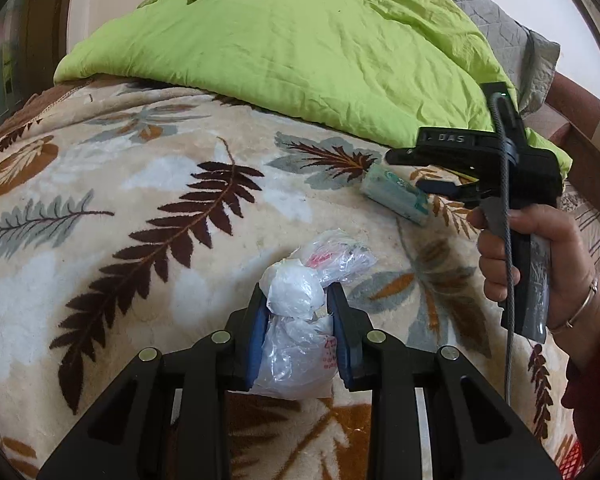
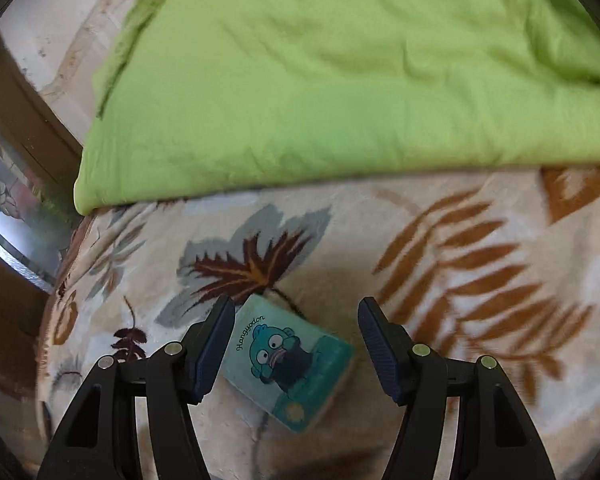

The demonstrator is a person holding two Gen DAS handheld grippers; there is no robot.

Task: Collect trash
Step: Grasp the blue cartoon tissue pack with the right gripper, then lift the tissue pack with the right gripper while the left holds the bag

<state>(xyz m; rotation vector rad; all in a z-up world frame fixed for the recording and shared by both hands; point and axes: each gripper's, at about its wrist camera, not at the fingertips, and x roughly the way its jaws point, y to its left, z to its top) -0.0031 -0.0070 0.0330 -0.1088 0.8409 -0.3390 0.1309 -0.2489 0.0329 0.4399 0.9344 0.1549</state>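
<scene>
While clamped between the left gripper [image 1: 296,312] pads: crumpled clear plastic bag [image 1: 300,336], held above the leaf-print blanket [image 1: 140,208]; right gripper [image 2: 296,344] spread wide, gripping nothing, jaws straddling the teal tissue pack [image 2: 288,364] lying flat on that blanket, near the green duvet [image 2: 340,80].

place: home bedroom | shown by: bed with leaf-print blanket [image 1: 148,208] | green duvet [image 1: 300,48] | grey quilt [image 1: 512,36]
</scene>
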